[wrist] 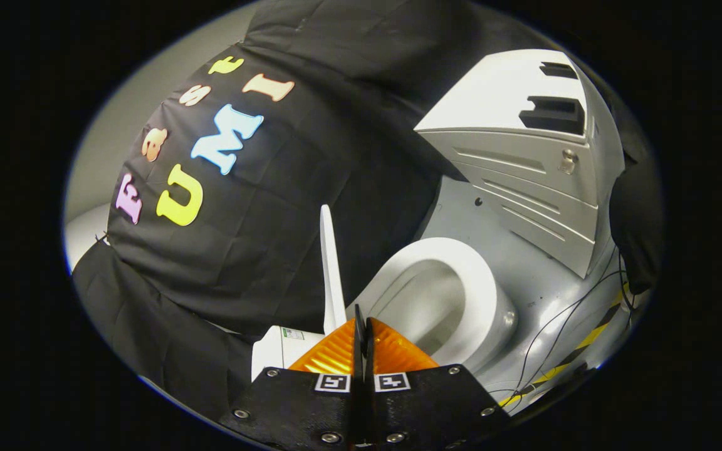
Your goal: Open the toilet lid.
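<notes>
The gripper sits low in the gripper view with its two fingers brought together, the tips meeting with no visible gap and nothing held between them. Just ahead of the fingertips, and slightly to one side, the toilet lid stands raised on edge, seen as a thin white blade rising from near the fingertips toward the black cloth wall behind it. Whether the lid leans on that wall or stands free of it cannot be told. The fingers are close to the lid's lower edge, but contact cannot be confirmed. Beside the lid and just beyond the fingers lies the toilet seat, a white oval ring lying flat on the bowl, whose pale interior is exposed. The toilet is set on a grey moulded floor. Beyond the seat, a grey panelled unit with ribbed lines rises from that floor; it carries a small metal fitting near its upper corner and two dark slots in its light top face. Thin dark cables trail across the grey floor beside the toilet, and a strip of yellow-and-black tape runs along the floor's outer margin. A white box-like part with a small label shows at the base of the lid, just beside the fingers. A pale wall appears beyond the cloth.
</notes>
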